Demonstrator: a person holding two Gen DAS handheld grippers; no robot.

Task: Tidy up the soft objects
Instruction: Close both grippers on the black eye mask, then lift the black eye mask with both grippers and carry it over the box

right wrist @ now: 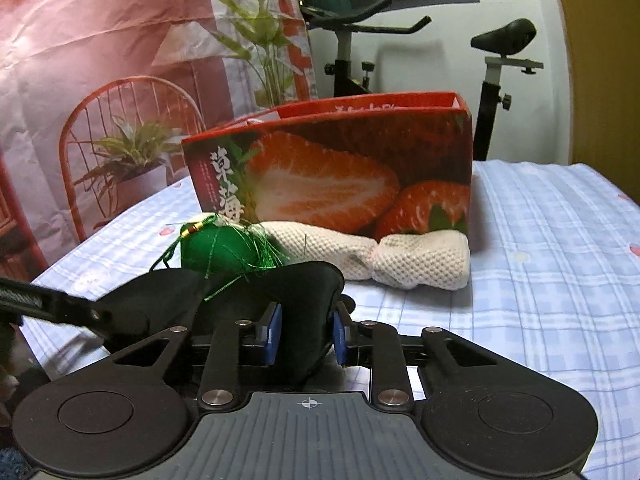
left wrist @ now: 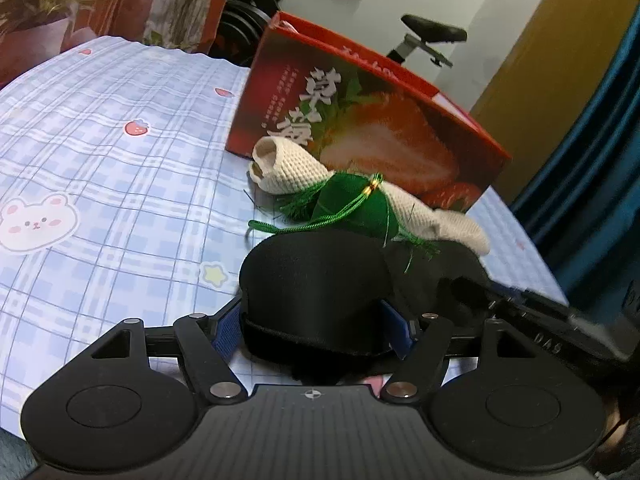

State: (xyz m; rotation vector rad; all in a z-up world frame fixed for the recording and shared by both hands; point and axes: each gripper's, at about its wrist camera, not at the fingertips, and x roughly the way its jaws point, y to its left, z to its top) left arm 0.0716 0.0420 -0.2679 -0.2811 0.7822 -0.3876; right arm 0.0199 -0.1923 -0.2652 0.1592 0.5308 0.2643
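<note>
Behind the tabletop, with its blue-checked cloth of strawberries and bears, hang a printed backdrop of a chair and potted plants and stands an exercise bike. On the cloth a red strawberry box stands open-topped. Just in front of it lies a cream knitted cloth, twisted in the middle, and on the cloth's left part, as the right wrist view shows it, sits a green tasselled sachet with a gold bead on its cord.

Nearest the cameras lies a black padded eye mask, touching the sachet's tassels. Each end of it sits in a gripper. The left gripper has its blue-padded fingers set wide against one rounded cup of the mask, both pads touching its sides. The right gripper has its fingers drawn close, pinching the mask's other end between the pads.
</note>
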